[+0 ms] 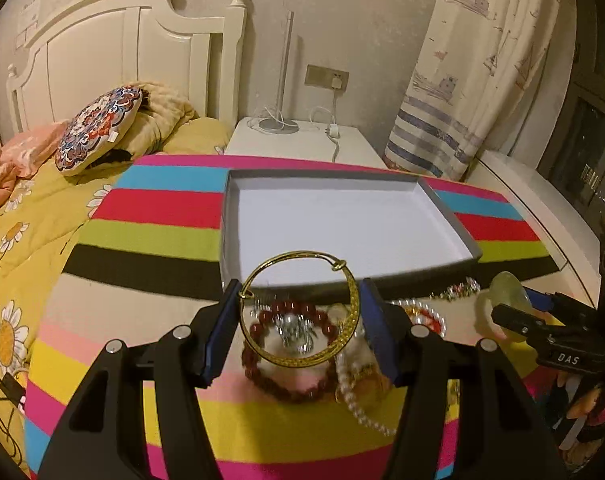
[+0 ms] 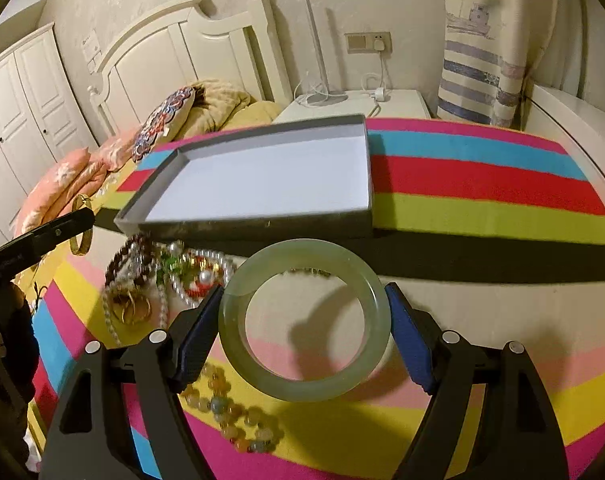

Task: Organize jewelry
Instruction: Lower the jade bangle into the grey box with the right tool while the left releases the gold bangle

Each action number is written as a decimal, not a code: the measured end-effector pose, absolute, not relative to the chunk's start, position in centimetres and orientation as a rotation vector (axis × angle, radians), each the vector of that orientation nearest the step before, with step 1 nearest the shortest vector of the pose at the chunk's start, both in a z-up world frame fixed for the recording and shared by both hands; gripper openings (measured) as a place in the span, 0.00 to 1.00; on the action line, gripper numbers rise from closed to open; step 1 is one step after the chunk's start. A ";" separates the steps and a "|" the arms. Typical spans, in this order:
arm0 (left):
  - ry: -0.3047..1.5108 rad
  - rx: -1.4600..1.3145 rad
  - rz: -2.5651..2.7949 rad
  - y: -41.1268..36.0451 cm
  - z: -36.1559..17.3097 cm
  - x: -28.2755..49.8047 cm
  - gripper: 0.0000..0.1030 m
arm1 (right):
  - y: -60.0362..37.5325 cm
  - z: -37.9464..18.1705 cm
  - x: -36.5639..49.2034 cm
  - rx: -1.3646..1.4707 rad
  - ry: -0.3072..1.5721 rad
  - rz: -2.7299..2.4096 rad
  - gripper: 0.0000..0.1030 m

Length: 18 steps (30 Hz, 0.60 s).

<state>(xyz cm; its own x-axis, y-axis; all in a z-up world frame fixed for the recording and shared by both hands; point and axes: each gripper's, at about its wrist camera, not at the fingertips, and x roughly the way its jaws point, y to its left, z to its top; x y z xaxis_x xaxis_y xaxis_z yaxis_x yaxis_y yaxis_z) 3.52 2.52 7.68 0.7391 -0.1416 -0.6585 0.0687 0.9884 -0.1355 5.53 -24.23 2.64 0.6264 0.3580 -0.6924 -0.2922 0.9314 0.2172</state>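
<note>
Left hand-held gripper (image 1: 300,320): closed across a gold bangle (image 1: 302,312), one pad on each outer side, so the ring is squeezed across its width and faces the camera. The bangle hangs above the jewelry pile (image 1: 322,344), just short of the near wall of the box (image 1: 454,224), which lies at 12 o'clock from it.

Right hand-held gripper (image 2: 305,320): clamped on a pale green jade bangle (image 2: 304,320) in the same manner, pads touching its outer rim at 9 and 3 o'clock. A shadow on the cloth beneath it suggests it is clear of the surface. The box sits at 11 o'clock from this bangle.

The box is a shallow grey tray with a white floor and holds nothing visible. It rests on the striped cloth (image 2: 482,184) covering the tabletop.

Remaining items: a dark red bead bracelet (image 1: 290,360), a pearl strand (image 1: 354,396) and silver pieces lie tangled together near the box. A multicoloured bead bracelet (image 2: 234,416) lies apart, at 7 o'clock from the jade bangle.

Judgement: both bangles appear ready for transfer into the box. Rigid rings are gripped across their width since that gives the flat pads two firm contact points. The jade piece is likely brittle and warrants a low release.
</note>
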 end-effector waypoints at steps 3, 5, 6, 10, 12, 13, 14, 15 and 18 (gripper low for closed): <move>0.743 -0.107 -0.118 2.5 7.7 5.0 0.57 | -23.9 3.5 6.4 0.065 0.794 0.373 0.75; 0.764 -0.108 -0.123 2.3 7.4 6.1 0.57 | -23.6 3.9 7.0 0.050 0.784 0.377 0.75; 0.773 -0.105 -0.127 2.2 7.3 6.6 0.57 | -23.4 4.2 7.5 0.043 0.780 0.382 0.75; 0.808 -0.059 -0.126 1.9 6.7 9.2 0.57 | -22.8 4.9 9.7 0.023 0.770 0.393 0.75; 0.831 -0.048 -0.124 1.8 6.2 10.5 0.57 | -22.6 5.2 11.5 0.019 0.778 0.402 0.75; 0.842 -0.042 -0.123 1.8 5.9 11.1 0.57 | -22.4 5.2 12.5 0.015 0.787 0.405 0.75; 0.854 -0.033 -0.122 1.9 5.7 11.8 0.57 | -22.2 5.1 13.6 0.010 0.797 0.407 0.75; 0.867 -0.020 -0.119 1.9 5.4 12.4 0.57 | -22.1 4.9 14.3 0.004 0.802 0.406 0.75; 0.889 0.020 -0.111 1.9 4.8 14.2 0.57 | -21.2 4.3 16.7 -0.034 0.832 0.392 0.75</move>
